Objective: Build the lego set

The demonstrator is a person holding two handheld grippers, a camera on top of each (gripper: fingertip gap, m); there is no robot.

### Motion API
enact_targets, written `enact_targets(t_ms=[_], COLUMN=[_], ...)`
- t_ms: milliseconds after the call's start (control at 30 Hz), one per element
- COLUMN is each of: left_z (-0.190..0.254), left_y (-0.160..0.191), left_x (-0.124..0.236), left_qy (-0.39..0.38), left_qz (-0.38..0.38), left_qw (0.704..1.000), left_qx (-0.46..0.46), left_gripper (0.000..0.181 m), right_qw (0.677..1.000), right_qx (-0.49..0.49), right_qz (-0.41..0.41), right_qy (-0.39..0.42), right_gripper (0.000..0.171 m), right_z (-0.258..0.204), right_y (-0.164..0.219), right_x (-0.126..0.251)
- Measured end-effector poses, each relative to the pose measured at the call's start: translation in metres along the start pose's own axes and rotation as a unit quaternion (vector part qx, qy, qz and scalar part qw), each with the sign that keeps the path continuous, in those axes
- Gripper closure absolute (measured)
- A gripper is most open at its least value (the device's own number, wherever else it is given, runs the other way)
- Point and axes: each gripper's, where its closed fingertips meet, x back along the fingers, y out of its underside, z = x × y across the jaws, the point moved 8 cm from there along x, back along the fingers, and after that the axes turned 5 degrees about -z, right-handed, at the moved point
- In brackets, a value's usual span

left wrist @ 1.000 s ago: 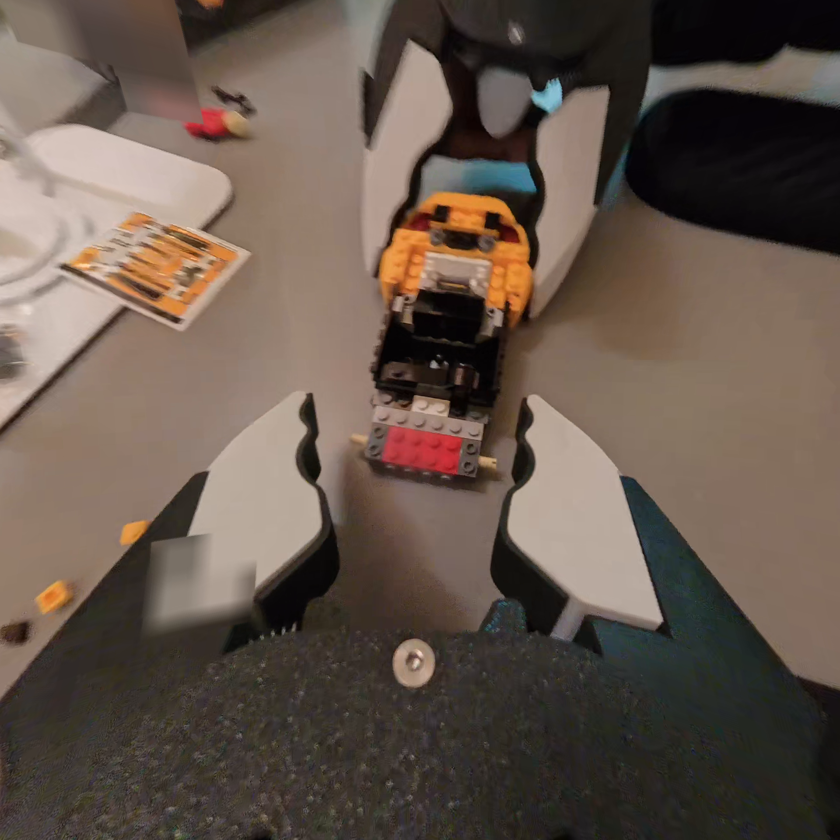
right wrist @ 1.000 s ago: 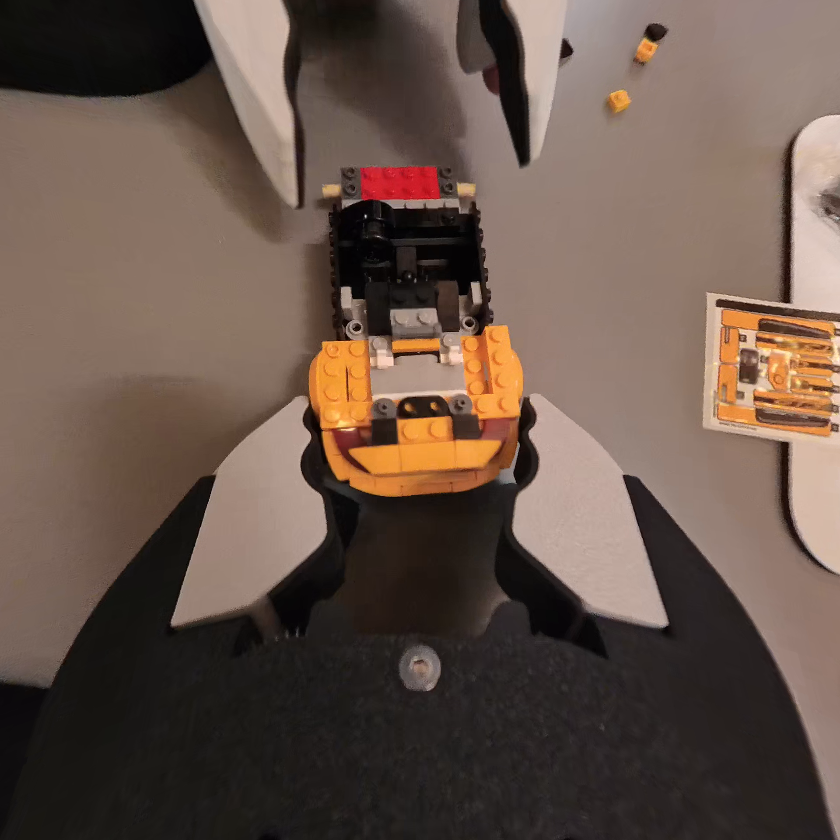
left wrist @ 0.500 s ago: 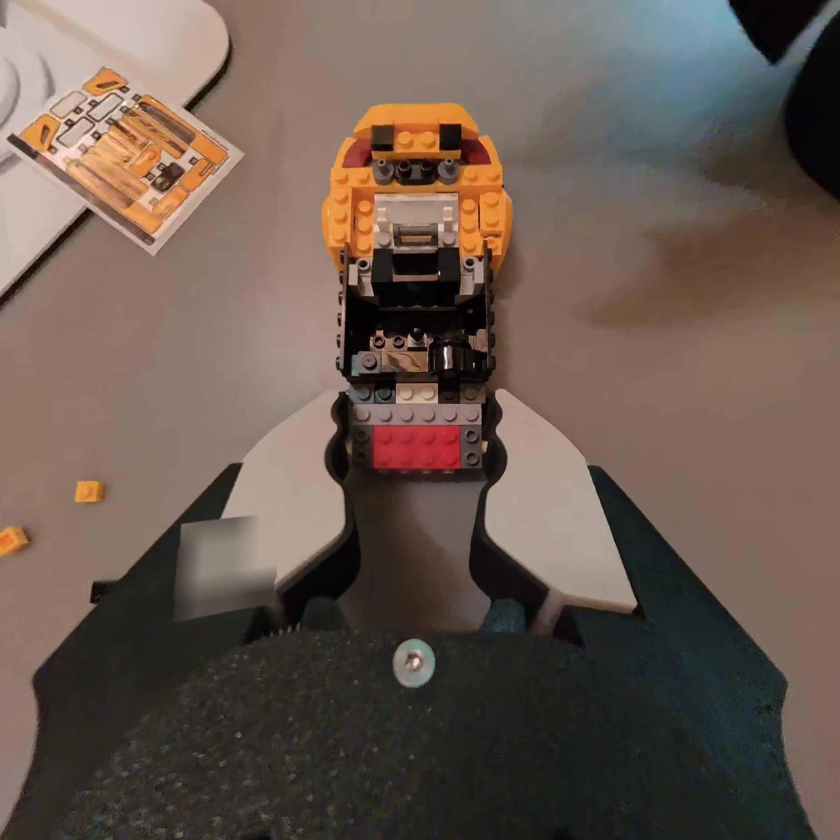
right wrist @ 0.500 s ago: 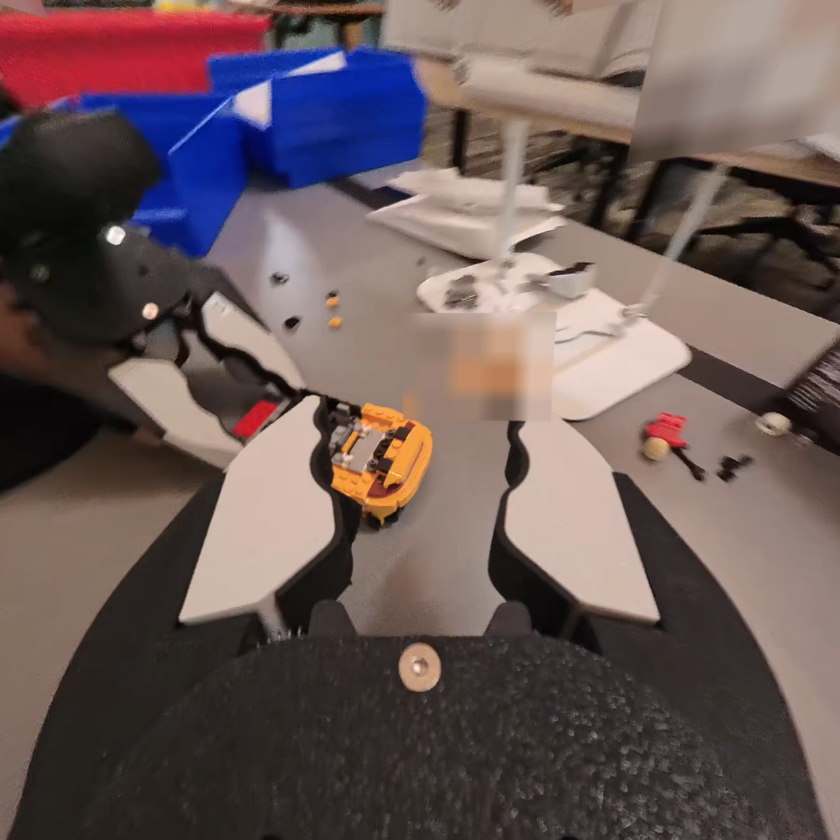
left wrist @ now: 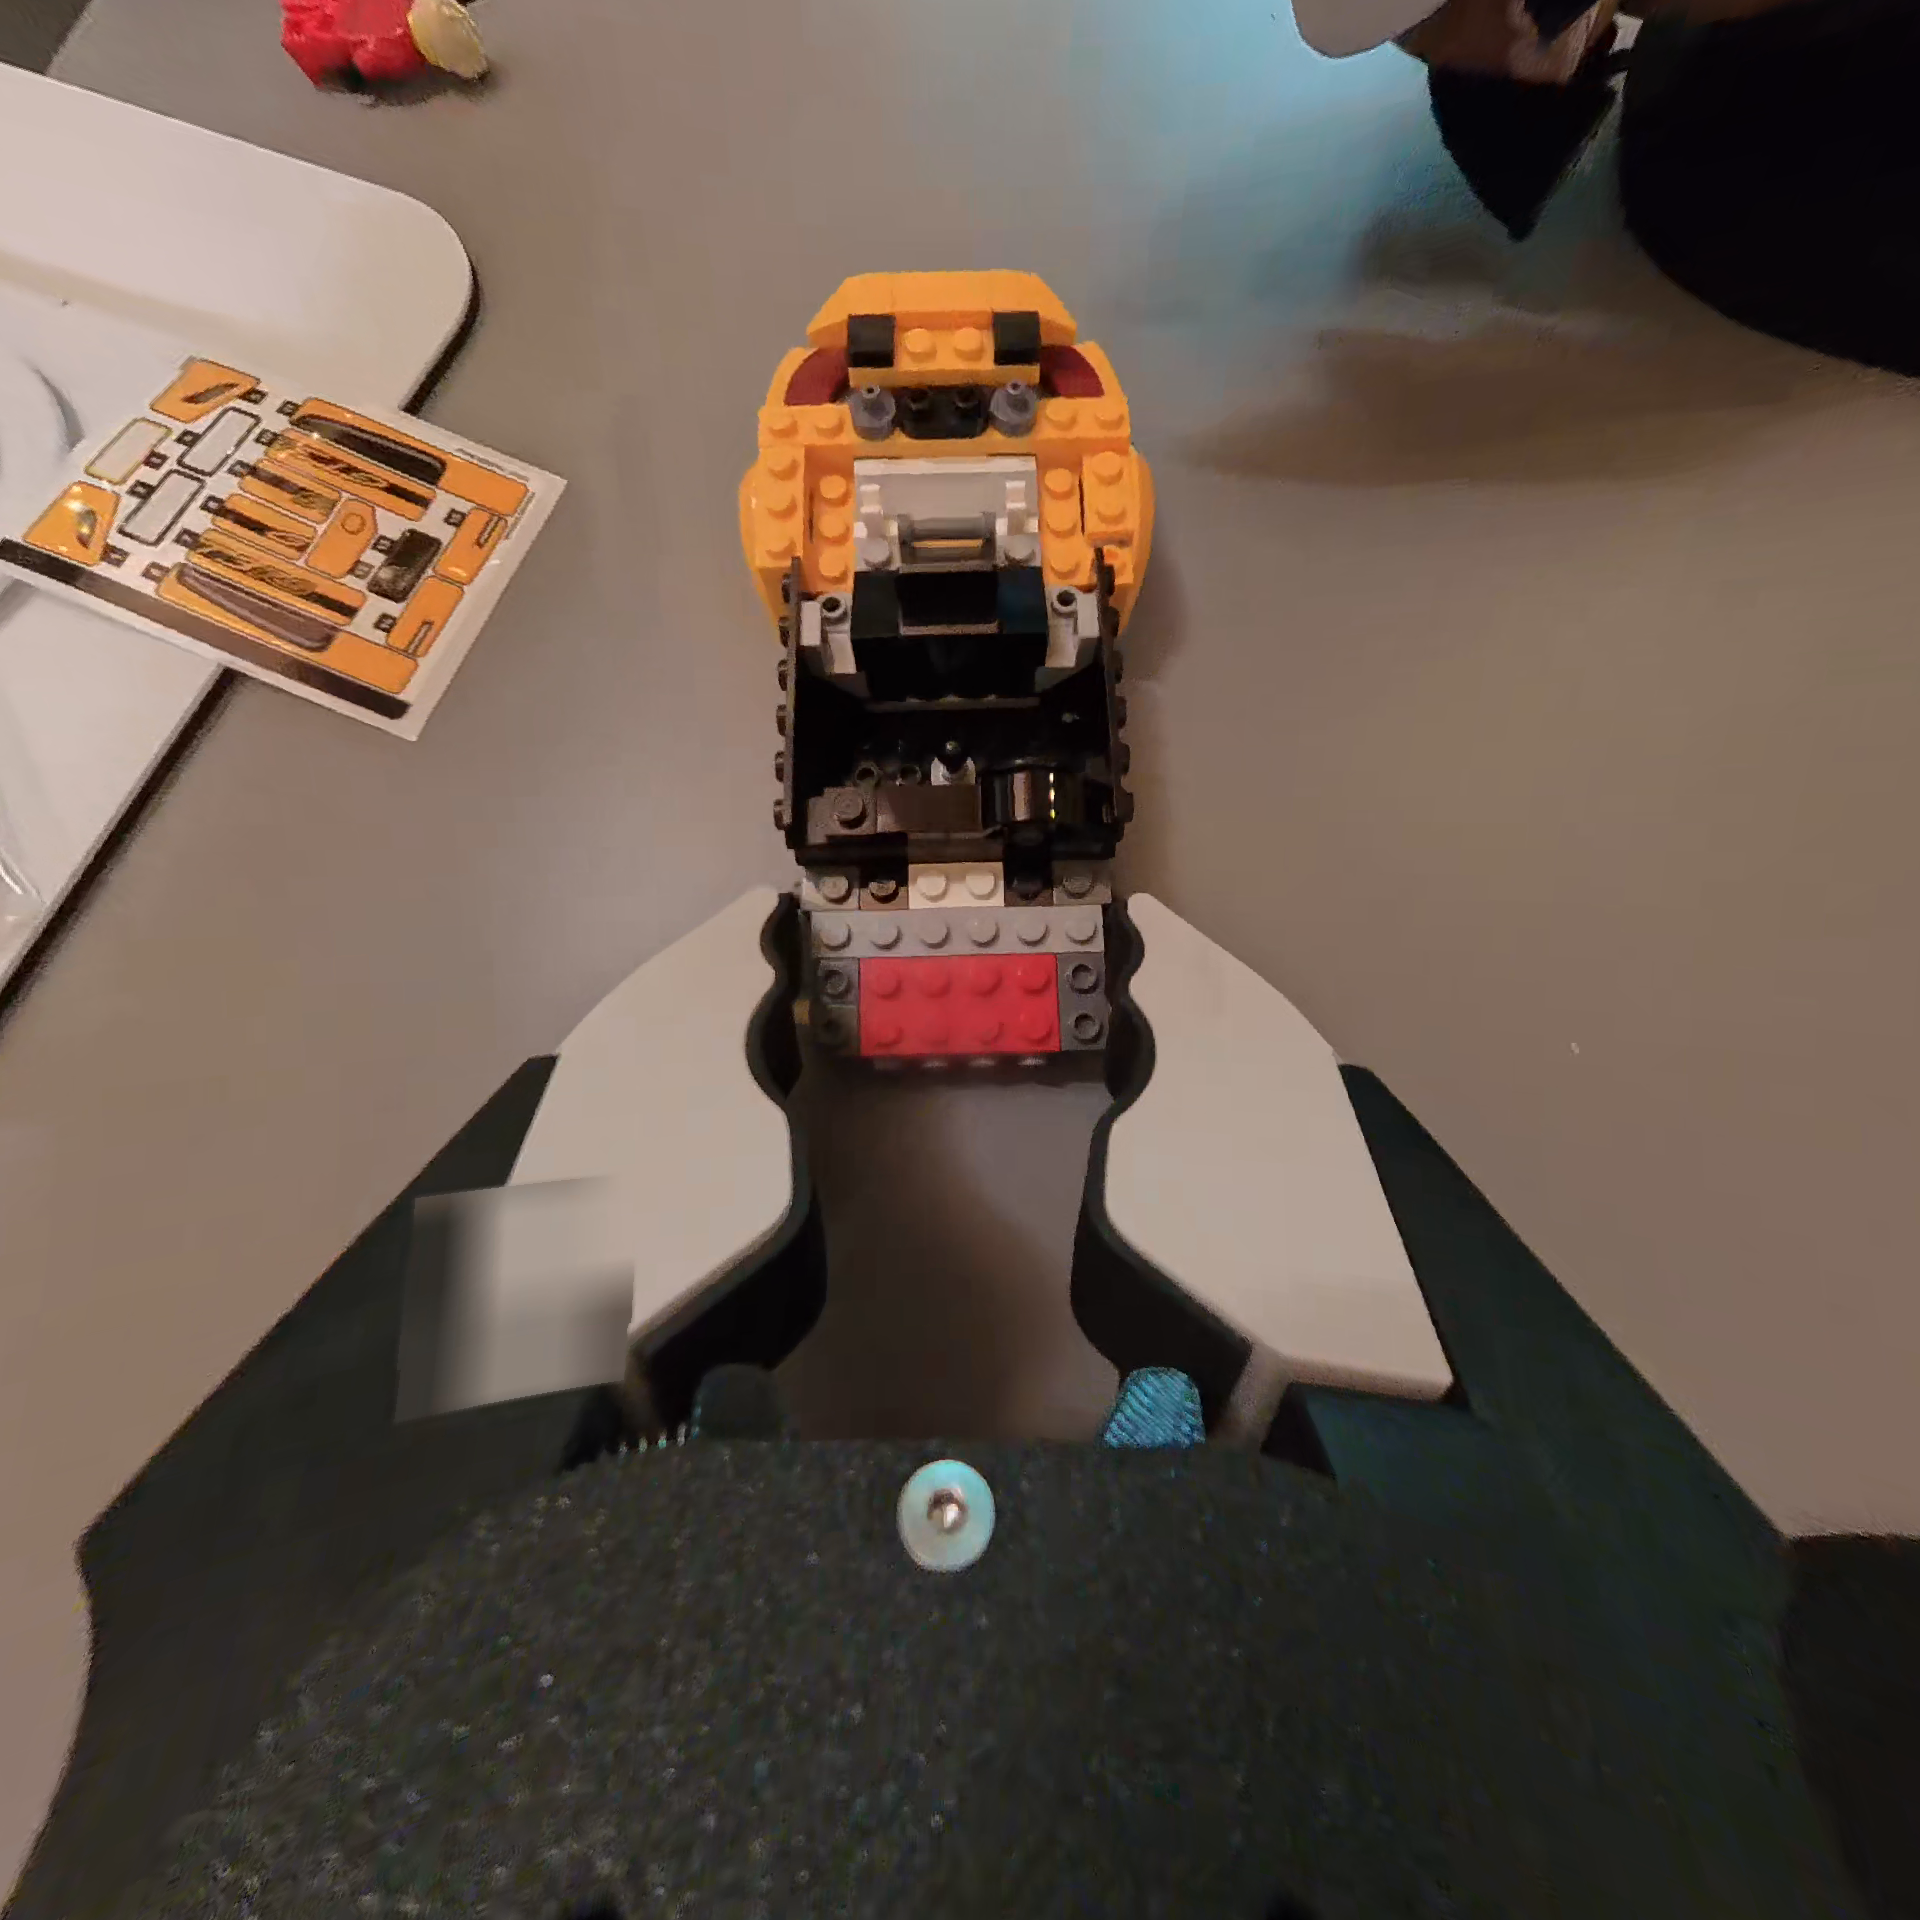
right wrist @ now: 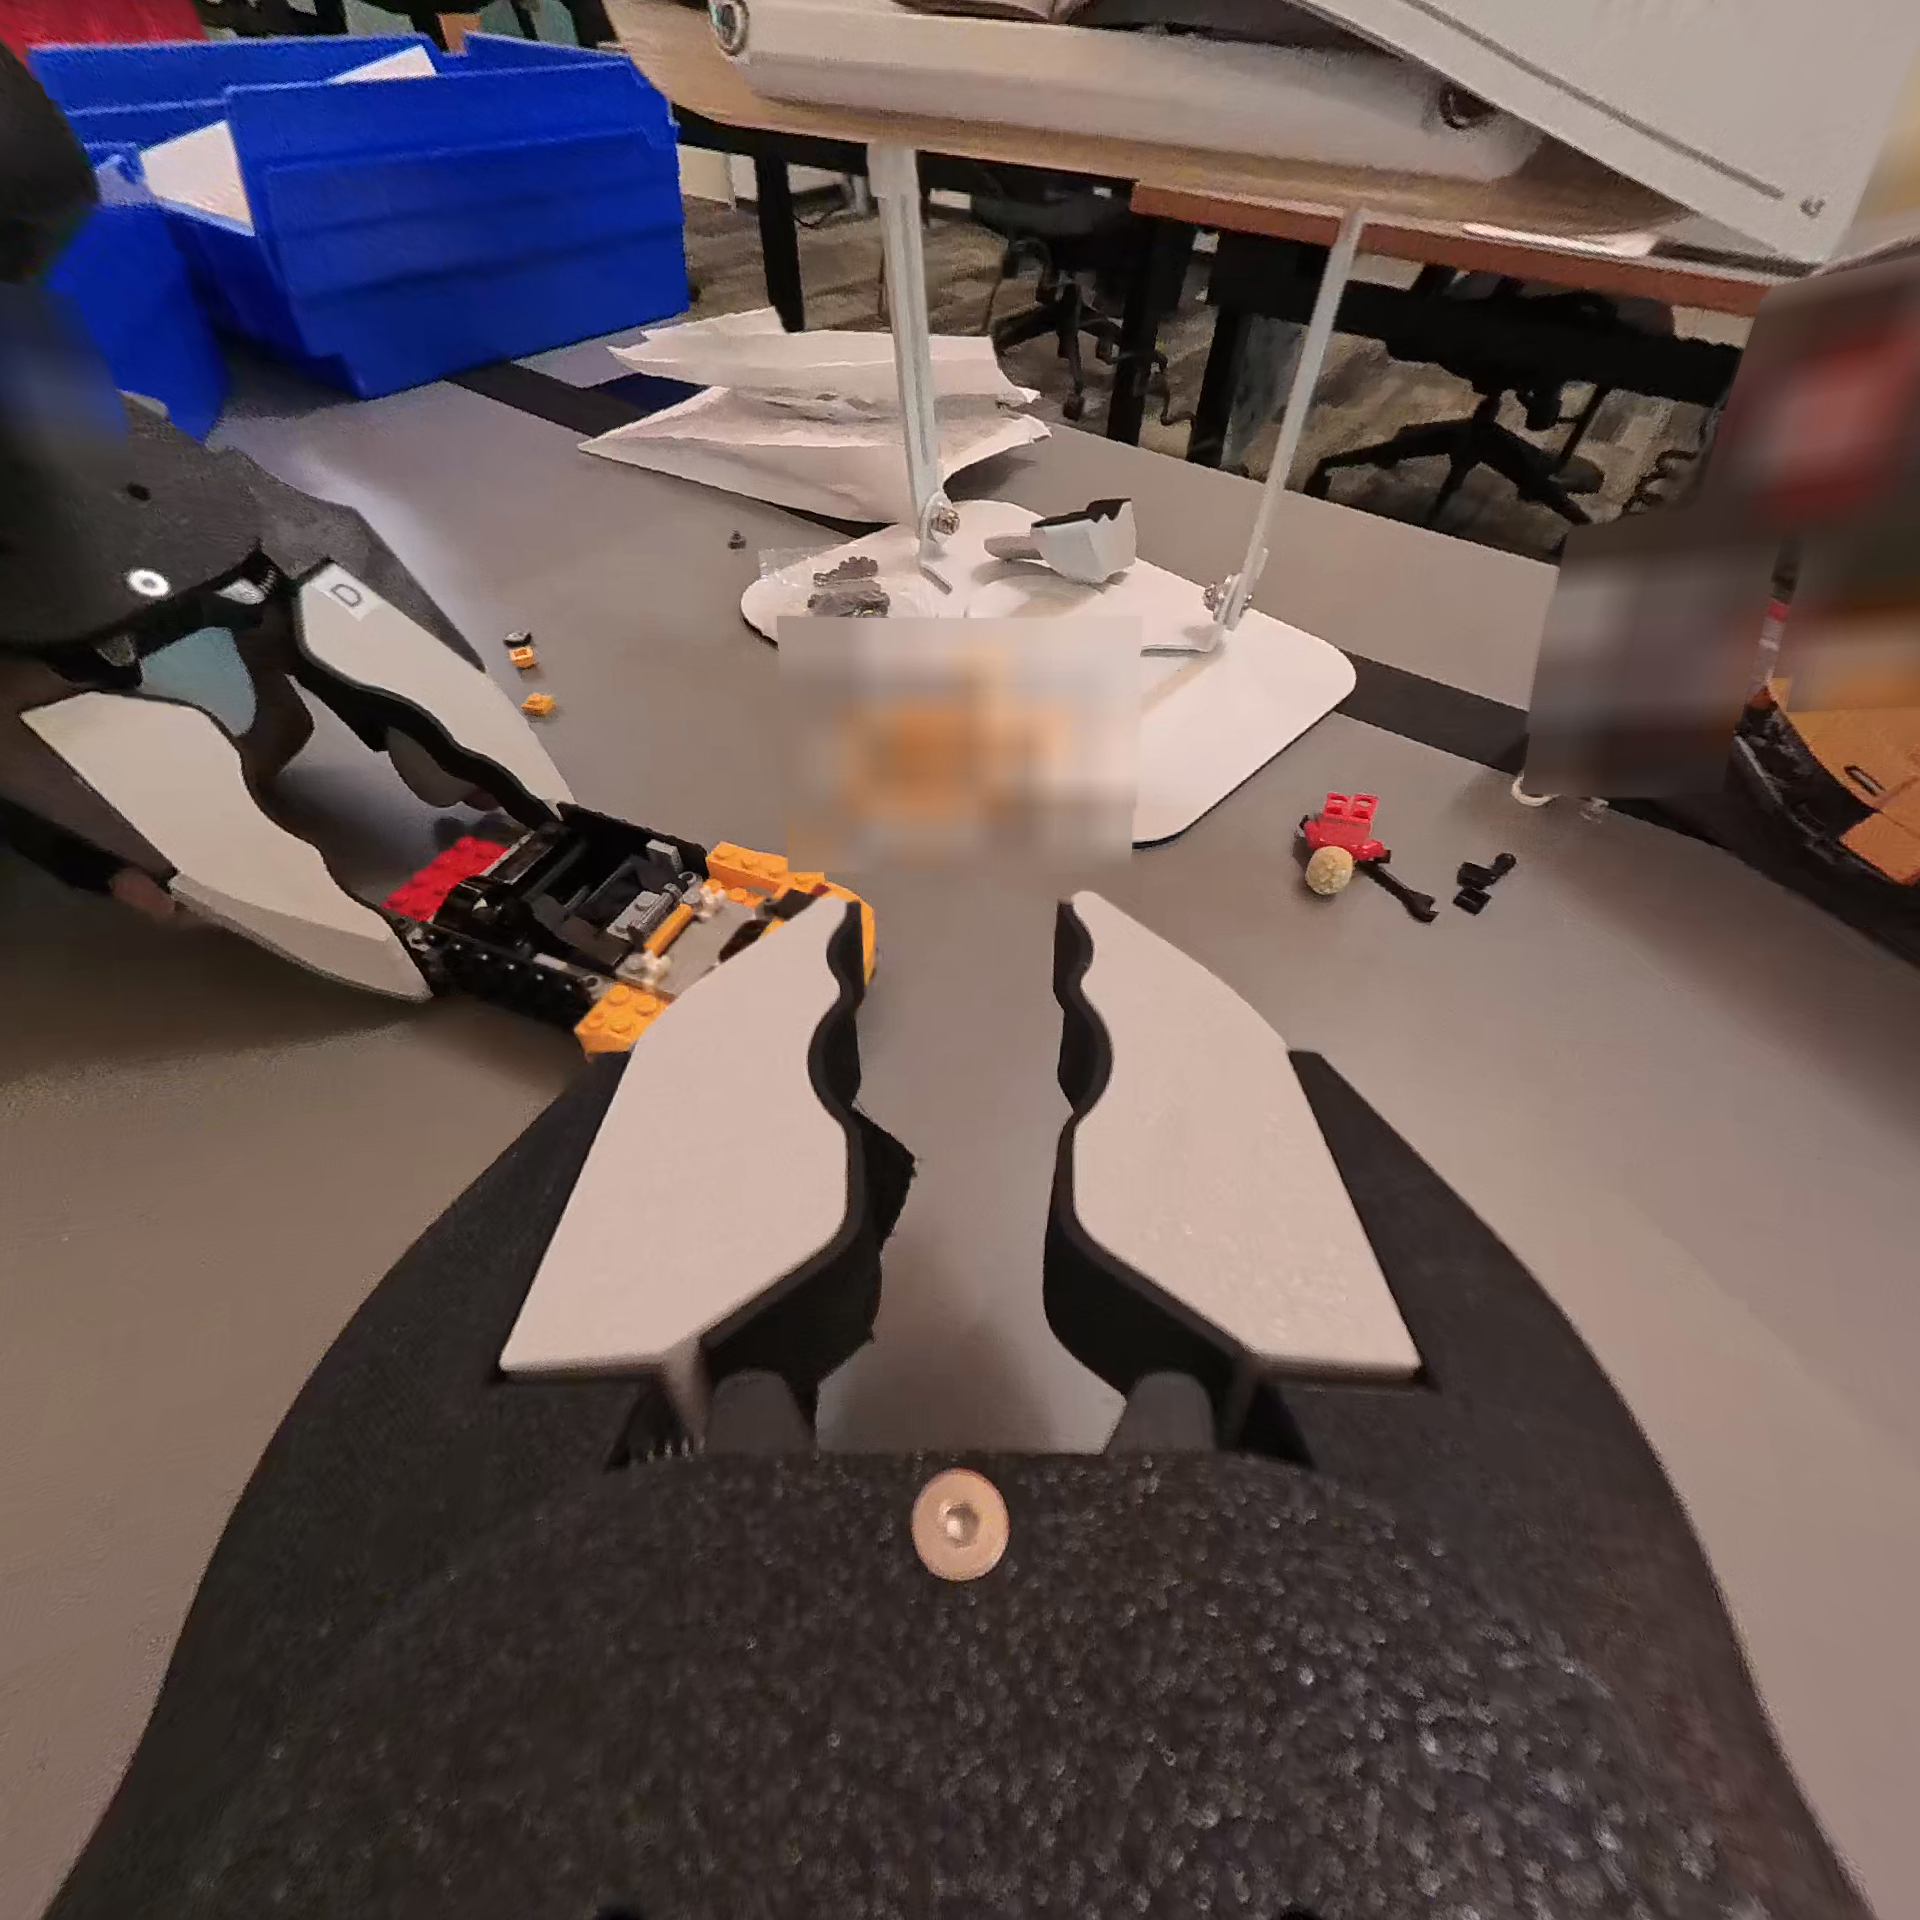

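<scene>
Lego car [left wrist: 951, 665]: half built, orange nose, black open middle, red-and-grey tail; flat on grey table [left wrist: 1455, 831].

Left claw [left wrist: 954, 997]: now pinching the red-and-grey tail end; a second ago spread wide and short of it.

Right claw [right wrist: 956, 997]: spread, empty, swung off the orange nose held a second ago; now beside it, aimed toward loose parts. Likely a handover, freeing it to fetch the next piece.

Containers: blue bins [right wrist: 416, 208] at far edge, white sheets inside, rest hidden. White stand base [right wrist: 1226, 707]: small bag of dark parts, grey piece.

Loose: sticker sheet [left wrist: 281, 540]; red piece [right wrist: 1340, 821]; orange bits [right wrist: 535, 704].
</scene>
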Motion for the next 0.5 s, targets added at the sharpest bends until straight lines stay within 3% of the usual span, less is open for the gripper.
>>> enact_targets(t_ms=[200,333,433,500], left_z=[-0.008,0.001,0.016,0.034], left_y=[0.000,-0.004,-0.010,-0.015], left_x=[0.000,0.010,0.033,0.049], left_qy=[-0.002,-0.017,-0.079,-0.124], left_qz=[0.004,0.035,0.089,0.140], left_qw=[1.000,0.998,0.990,0.976], left_qx=[0.014,0.041,0.079,0.115], left_gripper=[0.127,0.113,0.111,0.124], right_qw=[1.000,1.000,1.000,1.000], right_qx=[-0.005,-0.010,-0.009,-0.001], right_qz=[-0.004,-0.004,0.002,0.017], right_qy=[-0.006,-0.004,0.007,0.021], right_gripper=[0.139,0.138,0.137,0.137], right_z=[0.000,0.001,0.003,0.001], right_y=[0.002,0.003,0.001,-0.002], right_x=[-0.001,0.000,0.003,0.008])
